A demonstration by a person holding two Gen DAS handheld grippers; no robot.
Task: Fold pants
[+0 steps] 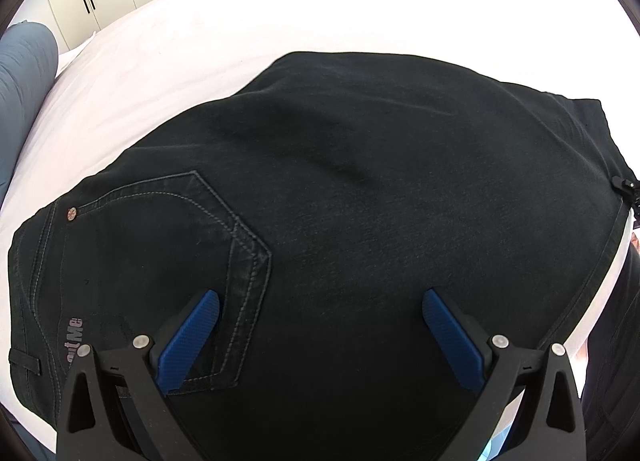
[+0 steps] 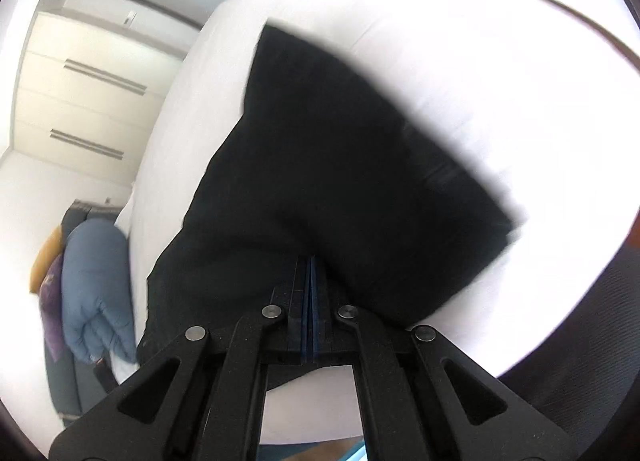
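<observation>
Black jeans (image 1: 360, 201) lie on the white bed (image 1: 160, 61), seemingly already halved lengthwise, so we judge cross-folds remain: our left gripper (image 1: 320, 337) hovers with fingers spread, our right gripper (image 2: 311, 281) pinches a lifted edge.

Two grippers, one spread and one clamped

The left gripper (image 1: 320, 313) has its jaws spread wide, the blue pads (image 1: 192, 337) angled outward at the near edge of its view and tilted downward, with nothing between them. The right gripper (image 2: 311, 273) has its jaws pressed together, the blue pads (image 2: 310, 301) meeting in a thin line, pinching a fold of the black pants (image 2: 320, 161) at its tips.
</observation>
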